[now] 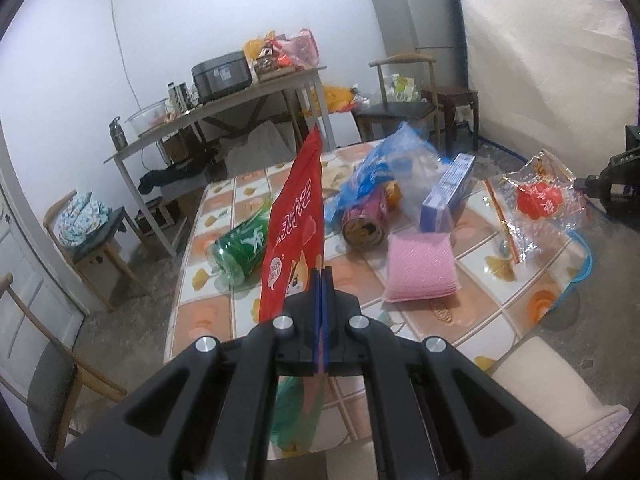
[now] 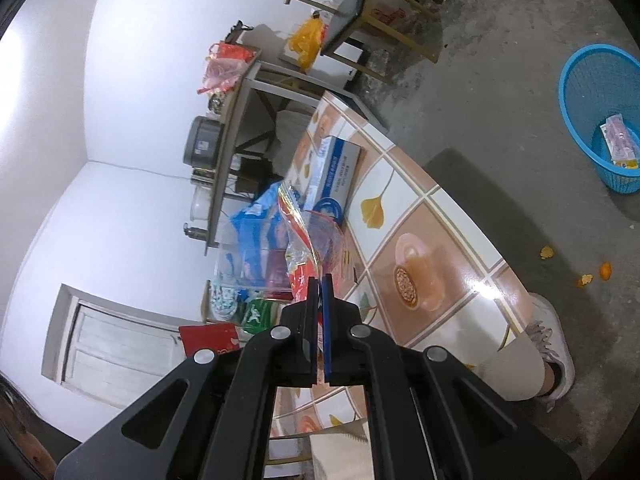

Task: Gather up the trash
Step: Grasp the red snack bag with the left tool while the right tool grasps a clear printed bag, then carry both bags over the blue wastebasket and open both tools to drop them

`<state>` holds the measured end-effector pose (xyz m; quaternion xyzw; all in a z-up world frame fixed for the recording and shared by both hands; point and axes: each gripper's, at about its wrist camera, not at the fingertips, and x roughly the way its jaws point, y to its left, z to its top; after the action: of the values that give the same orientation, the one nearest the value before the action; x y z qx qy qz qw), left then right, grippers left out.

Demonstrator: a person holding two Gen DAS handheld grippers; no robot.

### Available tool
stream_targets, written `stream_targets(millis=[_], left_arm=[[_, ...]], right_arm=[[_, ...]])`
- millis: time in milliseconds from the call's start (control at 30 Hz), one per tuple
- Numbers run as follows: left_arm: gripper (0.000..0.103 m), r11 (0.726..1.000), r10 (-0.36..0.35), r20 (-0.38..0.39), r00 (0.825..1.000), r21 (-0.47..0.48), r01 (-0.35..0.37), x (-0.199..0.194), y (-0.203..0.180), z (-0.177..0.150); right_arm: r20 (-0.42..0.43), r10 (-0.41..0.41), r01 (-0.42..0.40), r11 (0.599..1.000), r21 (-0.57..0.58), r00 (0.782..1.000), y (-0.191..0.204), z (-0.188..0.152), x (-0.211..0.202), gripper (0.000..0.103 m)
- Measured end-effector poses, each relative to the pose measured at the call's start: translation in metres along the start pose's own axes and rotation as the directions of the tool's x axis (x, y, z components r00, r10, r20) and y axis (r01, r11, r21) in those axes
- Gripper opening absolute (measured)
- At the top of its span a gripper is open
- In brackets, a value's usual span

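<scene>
The fingers point(image 1: 325, 280) of the left gripper point(image 1: 321, 270) are pressed together on the lower edge of a red snack bag point(image 1: 294, 216), which stands upright above the counter point(image 1: 216, 312) and runs toward 12 o'clock in the left wrist view. The right gripper point(image 2: 319, 280) has its fingers point(image 2: 310, 300) clamped on a clear plastic wrapper point(image 2: 302, 236) with red print, held off the counter; in the left wrist view this wrapper point(image 1: 540, 200) hangs at 3 o'clock.

The counter is covered in a glossy sheet of orange and white squares with leaf prints. On it lie a green bottle point(image 1: 240, 248) on its side at 9 o'clock of the red bag, a purple can point(image 1: 366, 224) on its side, a blue plastic bag point(image 1: 384, 168) behind it, a blue and white box point(image 1: 448, 192) and a pink cloth point(image 1: 420, 272).

The floor is bare grey concrete. A blue mesh basket point(image 2: 576, 92) stands on it at 2 o'clock in the right wrist view, well apart from the counter, with a packet inside; orange scraps point(image 2: 596, 272) lie on the floor at 3 o'clock. A long side table point(image 1: 224, 108) against the white wall carries a dark cooker point(image 1: 220, 74) and bags. Wooden chairs and a grey refrigerator point(image 1: 420, 8) stand around.
</scene>
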<state>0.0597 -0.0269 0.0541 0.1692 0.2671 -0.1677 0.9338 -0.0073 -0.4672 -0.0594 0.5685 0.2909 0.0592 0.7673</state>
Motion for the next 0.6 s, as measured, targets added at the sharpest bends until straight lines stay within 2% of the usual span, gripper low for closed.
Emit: stream_targets(millis=[367,600], left_arm=[[0.0,0.997,-0.046,0.078,0.996,0.068,0.04,-0.025,-0.032,0.032],[0.0,0.976,-0.171,0.123,0.978,0.156,0.151,-0.03,-0.076,0.064]], right_arm=[[0.071,0.085,-0.085,0.996,0.003,0.994,-0.011,0.002,-0.042,0.002],[0.172,0.105,-0.109,0.994,0.011,0.979,-0.027,0.012,-0.09,0.002]])
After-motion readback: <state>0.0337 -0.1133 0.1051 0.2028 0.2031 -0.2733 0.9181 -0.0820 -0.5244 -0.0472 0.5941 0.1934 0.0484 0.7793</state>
